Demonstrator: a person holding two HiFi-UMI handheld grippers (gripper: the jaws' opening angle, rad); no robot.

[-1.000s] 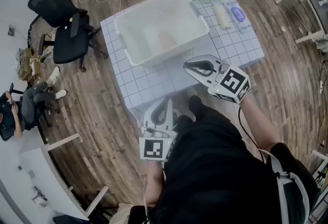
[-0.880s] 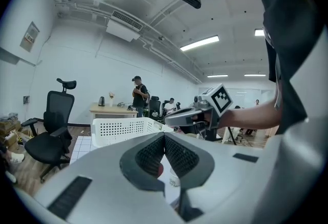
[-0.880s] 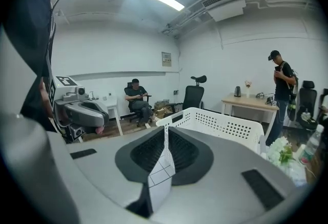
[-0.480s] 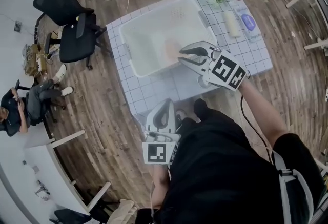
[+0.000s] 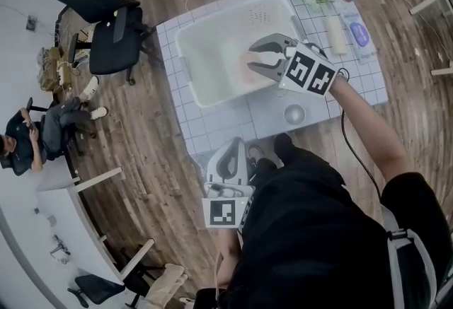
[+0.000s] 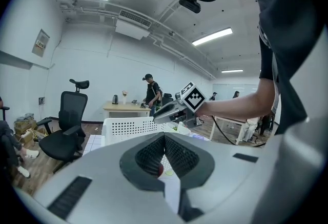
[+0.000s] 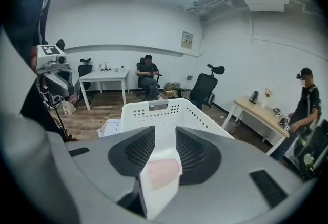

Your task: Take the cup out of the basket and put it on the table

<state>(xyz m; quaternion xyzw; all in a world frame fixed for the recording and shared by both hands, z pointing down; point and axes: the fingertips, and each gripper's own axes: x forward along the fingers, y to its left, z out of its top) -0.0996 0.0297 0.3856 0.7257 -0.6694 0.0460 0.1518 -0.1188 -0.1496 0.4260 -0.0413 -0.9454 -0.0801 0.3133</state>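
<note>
Over the basket (image 5: 185, 63), the right gripper (image 5: 252, 59) has just been opening, with the cup (image 7: 160, 172) lying loose between its jaws; the left gripper (image 5: 236, 148) is hanging closed beside the table's (image 5: 230, 119) near edge.

We read no text. Wall notice (image 7: 187, 39) beyond basket (image 7: 154, 106): print too small. Markers (image 5: 309, 74) on right hand-held gripper (image 5: 252, 60) over basket: patterns only.
</note>
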